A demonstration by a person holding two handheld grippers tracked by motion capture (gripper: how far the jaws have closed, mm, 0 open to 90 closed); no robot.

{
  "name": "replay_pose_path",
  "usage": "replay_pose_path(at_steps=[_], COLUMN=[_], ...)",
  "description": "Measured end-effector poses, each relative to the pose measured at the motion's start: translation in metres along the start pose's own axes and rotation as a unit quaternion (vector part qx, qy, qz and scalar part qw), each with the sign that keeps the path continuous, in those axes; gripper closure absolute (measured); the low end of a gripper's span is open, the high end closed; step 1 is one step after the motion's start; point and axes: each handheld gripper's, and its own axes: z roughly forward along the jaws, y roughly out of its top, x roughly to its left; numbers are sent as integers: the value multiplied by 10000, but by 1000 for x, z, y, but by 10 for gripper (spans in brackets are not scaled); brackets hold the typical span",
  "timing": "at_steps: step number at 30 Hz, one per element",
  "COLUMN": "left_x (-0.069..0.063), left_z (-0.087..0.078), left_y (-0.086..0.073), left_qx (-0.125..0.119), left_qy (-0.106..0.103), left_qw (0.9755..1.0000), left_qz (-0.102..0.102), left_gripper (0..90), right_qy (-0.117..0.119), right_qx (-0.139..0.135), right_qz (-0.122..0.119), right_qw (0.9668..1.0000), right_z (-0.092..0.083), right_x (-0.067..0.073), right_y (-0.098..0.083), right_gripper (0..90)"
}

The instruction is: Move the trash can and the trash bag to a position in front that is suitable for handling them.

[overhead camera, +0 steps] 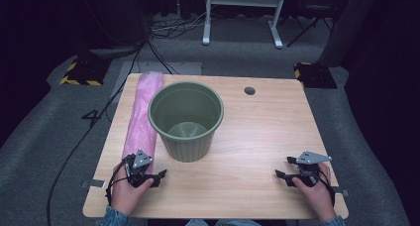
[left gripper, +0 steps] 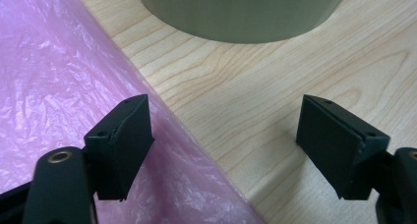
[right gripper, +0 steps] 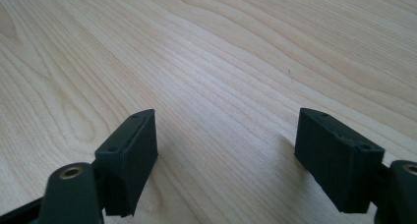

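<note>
Both the left gripper (overhead camera: 159, 177) and right gripper (overhead camera: 282, 175) hold their jaws wide, gripping nothing. The pink bag roll (overhead camera: 142, 118) lies lengthwise front-to-back beside the green pot (overhead camera: 186, 119), its near end under the left jaws.

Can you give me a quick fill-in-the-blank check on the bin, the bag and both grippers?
1. The green waste bin stands upright and its inside is ____.
2. The folded plastic bag beside the bin is ____ in colour.
3. The jaws of the left gripper and the right gripper are ____, with nothing between them.
4. The gripper nearest the bag is the ____ one.

Missing words: empty; pink; open; left
</note>
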Motion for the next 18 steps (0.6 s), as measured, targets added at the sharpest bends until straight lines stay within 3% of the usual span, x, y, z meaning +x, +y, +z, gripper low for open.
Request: replay_pose_path(at_steps=[3,10,15,18], left_x=[1,6,18,30], left_z=[-3,-22,-30,-33], left_y=[3,19,26,31], left_qx=[-99,-308,-494,-614], left_qy=[25,42,75,245], left_qw=[9999,9994,9982,9971], left_qz=[35,-133,-335,-377], left_gripper=[226,228,231,245], right_qy=[2,4,3,4], right_qx=[-1,-5,-4,-3], right_qz=[-1,-2,-5,-4], right_qw=[10000,10000,10000,10000], right_z=[0,0,0,0], right_x=[0,0,0,0], right_y=[0,0,0,0], right_gripper=[240,241,240,240])
